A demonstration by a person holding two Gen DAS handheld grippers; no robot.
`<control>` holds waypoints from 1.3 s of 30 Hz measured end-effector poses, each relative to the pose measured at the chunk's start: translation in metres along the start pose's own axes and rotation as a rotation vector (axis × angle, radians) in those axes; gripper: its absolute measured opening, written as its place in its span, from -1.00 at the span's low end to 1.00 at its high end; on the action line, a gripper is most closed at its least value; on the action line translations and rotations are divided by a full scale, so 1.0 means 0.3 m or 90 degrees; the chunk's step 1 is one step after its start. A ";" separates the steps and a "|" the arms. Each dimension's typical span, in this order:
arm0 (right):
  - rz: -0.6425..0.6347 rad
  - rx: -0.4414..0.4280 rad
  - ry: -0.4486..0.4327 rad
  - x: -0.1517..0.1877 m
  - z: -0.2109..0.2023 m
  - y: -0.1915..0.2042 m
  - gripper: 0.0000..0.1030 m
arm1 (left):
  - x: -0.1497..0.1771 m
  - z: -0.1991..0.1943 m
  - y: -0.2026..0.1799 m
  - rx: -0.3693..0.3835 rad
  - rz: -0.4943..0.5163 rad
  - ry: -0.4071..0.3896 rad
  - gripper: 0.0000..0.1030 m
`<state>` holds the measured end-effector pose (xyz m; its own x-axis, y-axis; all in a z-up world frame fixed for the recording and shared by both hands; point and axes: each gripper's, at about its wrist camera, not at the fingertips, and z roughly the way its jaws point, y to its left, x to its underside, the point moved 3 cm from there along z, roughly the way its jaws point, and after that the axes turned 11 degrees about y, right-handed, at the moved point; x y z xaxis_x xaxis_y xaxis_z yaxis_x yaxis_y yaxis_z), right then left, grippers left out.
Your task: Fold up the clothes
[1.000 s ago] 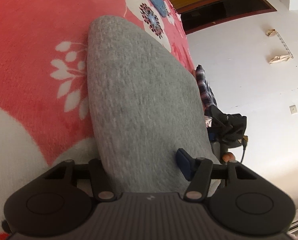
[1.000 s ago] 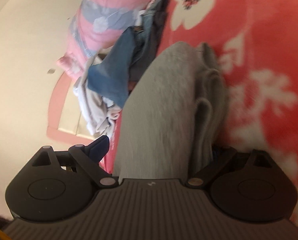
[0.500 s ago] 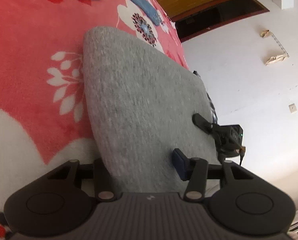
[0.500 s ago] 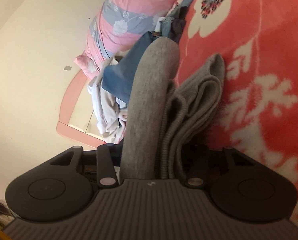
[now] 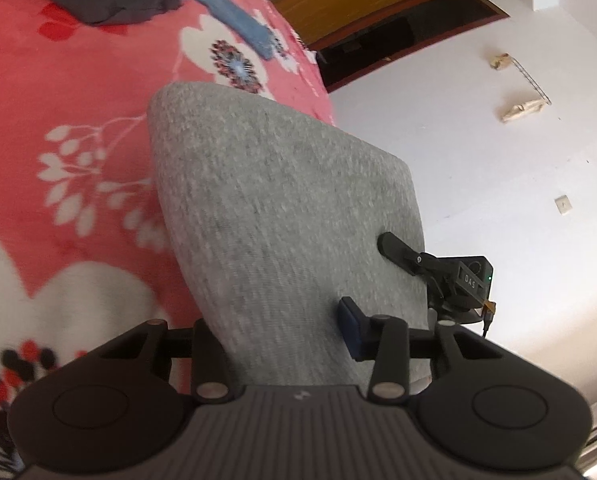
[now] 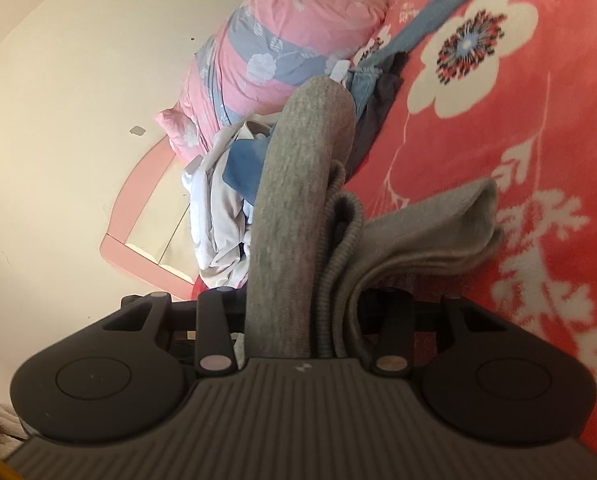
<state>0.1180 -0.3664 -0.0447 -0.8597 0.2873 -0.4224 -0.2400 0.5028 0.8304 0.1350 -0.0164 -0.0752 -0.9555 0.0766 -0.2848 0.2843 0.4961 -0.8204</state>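
Left tongs (image 5: 282, 320) pinch grey sweater (image 5: 282, 208), lifted above red flowered bed (image 5: 58, 128). Right tongs (image 6: 306, 304) pinch its bunched ribbed edge near bed's side edge; sweater's folded layers sag beside them.

Sweater (image 5: 282, 208) on blanket (image 5: 58, 120), clothes pile (image 6: 234, 184) behind.

Right gripper (image 6: 302, 312) fingertips behind grey garment (image 6: 298, 216)

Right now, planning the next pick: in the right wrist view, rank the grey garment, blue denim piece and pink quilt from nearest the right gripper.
1. Grey garment, clamped in the right gripper.
2. Blue denim piece, just beyond, left.
3. Pink quilt, farthest, upper left.
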 end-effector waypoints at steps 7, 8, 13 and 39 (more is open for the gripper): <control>-0.042 0.058 -0.044 0.011 -0.206 0.089 -0.21 | -0.073 0.145 -0.194 0.032 0.054 0.035 -0.19; -0.049 0.074 -0.050 0.004 -0.251 0.099 -0.21 | -0.093 0.182 -0.228 0.038 0.062 0.042 -0.19; -0.083 0.162 -0.081 -0.057 -0.486 0.136 -0.21 | -0.192 0.363 -0.396 0.063 0.105 0.079 -0.20; -0.144 0.422 -0.087 -0.710 -1.147 -0.388 -0.21 | -0.803 1.393 -0.711 0.089 0.171 0.140 -0.19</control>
<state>0.1739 -0.7668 0.0736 -0.7468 0.1952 -0.6358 -0.0438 0.9394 0.3399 0.3373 -0.5021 -0.0387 -0.8349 0.3794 -0.3987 0.5209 0.3110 -0.7950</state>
